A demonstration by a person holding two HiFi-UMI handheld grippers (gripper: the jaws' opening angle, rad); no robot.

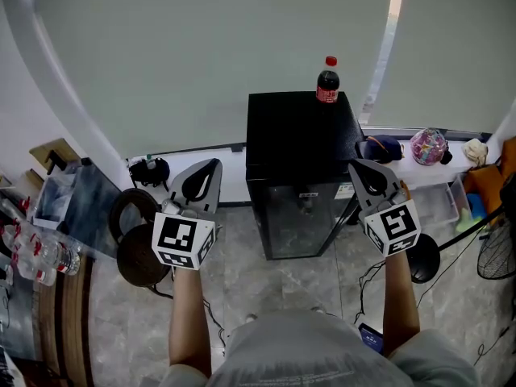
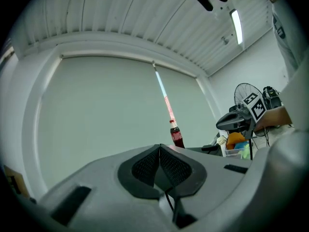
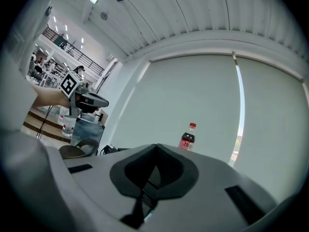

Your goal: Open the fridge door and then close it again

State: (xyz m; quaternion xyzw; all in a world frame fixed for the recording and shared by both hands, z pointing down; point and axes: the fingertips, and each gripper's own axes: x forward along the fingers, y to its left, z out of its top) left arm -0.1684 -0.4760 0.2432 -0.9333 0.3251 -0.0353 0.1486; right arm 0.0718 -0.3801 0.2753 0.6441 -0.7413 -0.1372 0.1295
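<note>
Small black glass-door fridge point(image 1: 300, 216) seen far centre, door shut, dark cola bottle point(image 1: 327, 81) stood on top. Nearer, left gripper point(image 1: 208, 169), right gripper point(image 1: 360, 170) both pressed together, empty. Door judged light, seal-stiff; edge grip advised.

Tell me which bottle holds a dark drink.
The red-capped bottle standing on top of the black fridge; the bottles at the far left are clear.

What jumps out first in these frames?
A black fridge, door shut, stands centre against the wall with a cola bottle on top. The left tool and right tool flank it in the foreground, both shut and empty.
</note>
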